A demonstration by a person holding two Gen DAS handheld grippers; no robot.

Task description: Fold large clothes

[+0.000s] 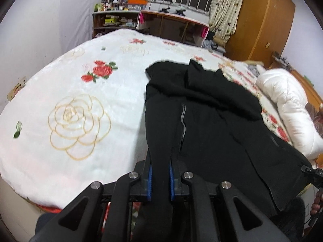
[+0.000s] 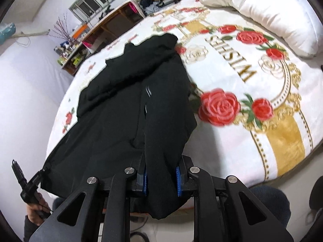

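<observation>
A large black jacket (image 1: 212,117) with a grey zipper lies lengthwise on the bed; it also shows in the right wrist view (image 2: 129,92). My left gripper (image 1: 160,178) is shut on the jacket's near left hem, with black cloth bunched between its blue pads (image 1: 149,181). My right gripper (image 2: 161,178) is shut on the near right hem, cloth hanging down between its blue pads (image 2: 178,179). The other gripper appears at the edge of each view, the right one (image 1: 311,174) and the left one (image 2: 26,185). The jacket's far end is folded over.
The bed carries a white blanket (image 1: 76,109) with rose prints and gold lettering (image 2: 262,92). A white duvet (image 2: 262,14) is heaped at the headboard side. A desk (image 1: 173,26), cluttered shelves (image 1: 115,20) and a wooden wardrobe (image 1: 262,20) stand beyond the bed.
</observation>
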